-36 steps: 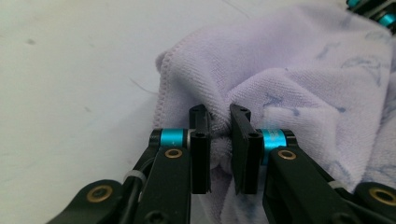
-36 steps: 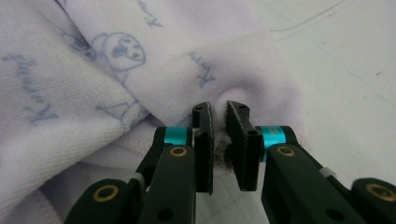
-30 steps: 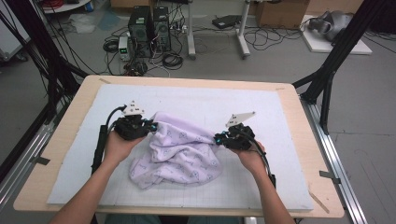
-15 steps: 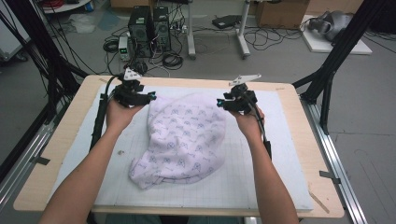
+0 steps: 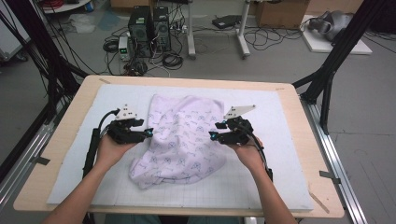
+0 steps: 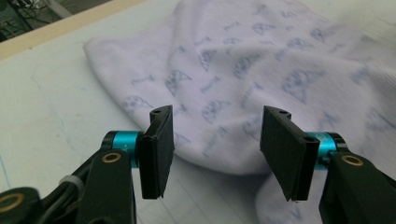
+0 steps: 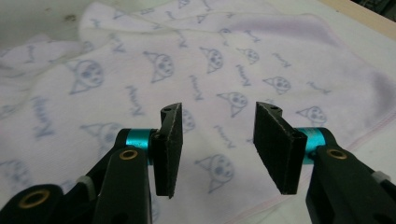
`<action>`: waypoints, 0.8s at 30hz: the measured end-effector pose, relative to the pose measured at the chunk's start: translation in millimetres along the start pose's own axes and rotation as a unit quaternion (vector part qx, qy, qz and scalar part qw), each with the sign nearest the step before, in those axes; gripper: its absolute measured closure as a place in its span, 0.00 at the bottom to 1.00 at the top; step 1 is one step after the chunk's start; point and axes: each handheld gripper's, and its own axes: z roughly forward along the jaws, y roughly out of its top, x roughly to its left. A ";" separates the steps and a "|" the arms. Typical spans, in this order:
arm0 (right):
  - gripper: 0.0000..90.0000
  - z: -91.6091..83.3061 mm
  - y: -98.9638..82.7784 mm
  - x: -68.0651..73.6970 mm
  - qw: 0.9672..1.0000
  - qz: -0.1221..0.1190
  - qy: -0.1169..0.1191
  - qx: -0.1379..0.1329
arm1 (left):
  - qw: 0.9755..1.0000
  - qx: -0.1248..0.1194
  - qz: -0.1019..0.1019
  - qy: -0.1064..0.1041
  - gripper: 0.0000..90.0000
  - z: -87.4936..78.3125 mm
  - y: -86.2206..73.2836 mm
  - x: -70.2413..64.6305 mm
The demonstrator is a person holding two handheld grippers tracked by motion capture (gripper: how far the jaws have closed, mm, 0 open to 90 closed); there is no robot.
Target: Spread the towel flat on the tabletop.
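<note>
Towel lies crumpled on the mat, both tools open beside it.

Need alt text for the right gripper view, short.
The right gripper hangs with its two black jaws open and nothing between them, just above a pale lilac towel printed with small blue cartoon faces and words. The towel lies rumpled on a white mat, its pink-stitched edge running off to the right.
</note>
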 end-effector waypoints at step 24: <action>0.48 -6.8 -64.5 70.1 0.997 -0.022 0.073 0.010 | 0.997 0.014 0.045 -0.066 0.48 -35.3 -71.5 -55.1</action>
